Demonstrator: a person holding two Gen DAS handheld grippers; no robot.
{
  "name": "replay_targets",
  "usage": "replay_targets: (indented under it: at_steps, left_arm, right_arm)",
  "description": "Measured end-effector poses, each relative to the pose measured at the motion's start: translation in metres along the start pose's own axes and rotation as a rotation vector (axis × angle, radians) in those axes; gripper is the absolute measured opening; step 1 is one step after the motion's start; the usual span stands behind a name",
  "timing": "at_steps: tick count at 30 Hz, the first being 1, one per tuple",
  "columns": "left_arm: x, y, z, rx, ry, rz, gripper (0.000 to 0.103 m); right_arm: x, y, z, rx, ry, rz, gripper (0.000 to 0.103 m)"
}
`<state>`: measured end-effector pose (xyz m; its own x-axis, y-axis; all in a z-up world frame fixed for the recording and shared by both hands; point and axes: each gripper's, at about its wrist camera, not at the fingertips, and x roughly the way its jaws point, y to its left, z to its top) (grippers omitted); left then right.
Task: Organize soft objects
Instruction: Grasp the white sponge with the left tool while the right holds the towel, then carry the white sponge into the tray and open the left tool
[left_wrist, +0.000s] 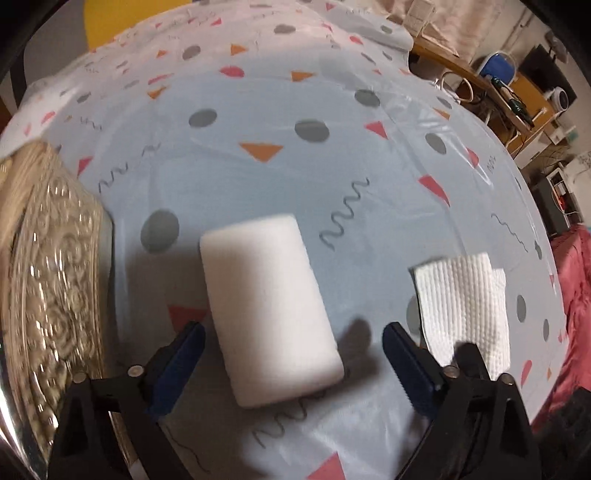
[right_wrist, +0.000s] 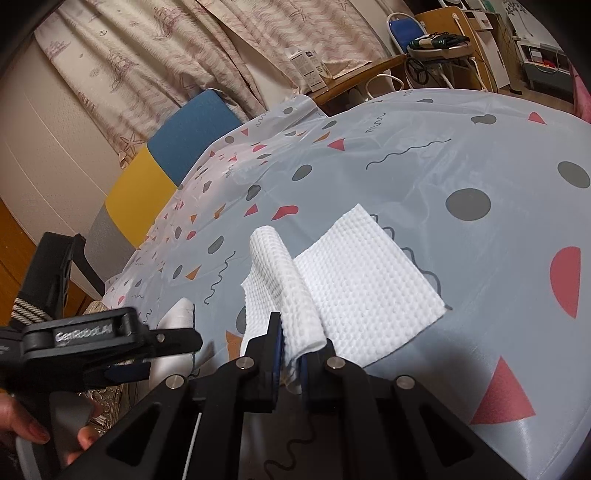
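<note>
A white sponge block (left_wrist: 271, 308) lies on the patterned tablecloth (left_wrist: 258, 184), between the open fingers of my left gripper (left_wrist: 291, 354), which hovers over its near end. A white waffle cloth (left_wrist: 463, 308) lies to the right. In the right wrist view my right gripper (right_wrist: 291, 350) is shut on the near edge of the cloth (right_wrist: 354, 280) and lifts it into a fold. The left gripper (right_wrist: 110, 339) shows there at the left, with the sponge (right_wrist: 177, 317) partly hidden behind it.
An embossed silver tray (left_wrist: 55, 295) sits at the table's left edge. A blue and yellow chair (right_wrist: 162, 166) stands beyond the table. A wooden desk with clutter (left_wrist: 517, 92) is at the back right. A red cover (left_wrist: 576, 295) lies at the right.
</note>
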<state>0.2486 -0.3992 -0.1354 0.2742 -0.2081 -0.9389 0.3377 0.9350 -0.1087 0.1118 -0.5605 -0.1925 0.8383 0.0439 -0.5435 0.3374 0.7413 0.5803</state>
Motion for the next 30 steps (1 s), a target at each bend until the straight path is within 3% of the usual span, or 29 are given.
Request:
replay_targets:
  at_steps: [1,4,14,25,30]
  left_arm:
    - [0.002,0.0,0.001,0.006,0.007,0.001,0.075]
    - [0.004,0.0,0.007,0.05,-0.016,0.039,0.059]
    - [-0.032,0.013,-0.015,0.068,-0.078,-0.054,0.058]
    - [-0.09,0.019,-0.046,0.068,-0.146,-0.257,0.058]
    - [-0.118,0.032,-0.068,0.087,-0.176,-0.304,0.058]
  right_arm:
    - [0.0,0.0,0.0,0.001,0.0,0.001,0.006]
    - [0.0,0.0,0.0,0.002,-0.001,0.003,0.006]
    - [0.0,0.0,0.0,0.001,-0.002,0.001,0.006]
    - [0.002,0.01,-0.001,-0.052,-0.004,-0.065,0.006]
    - [0.002,0.012,-0.001,-0.06,-0.003,-0.078,0.006]
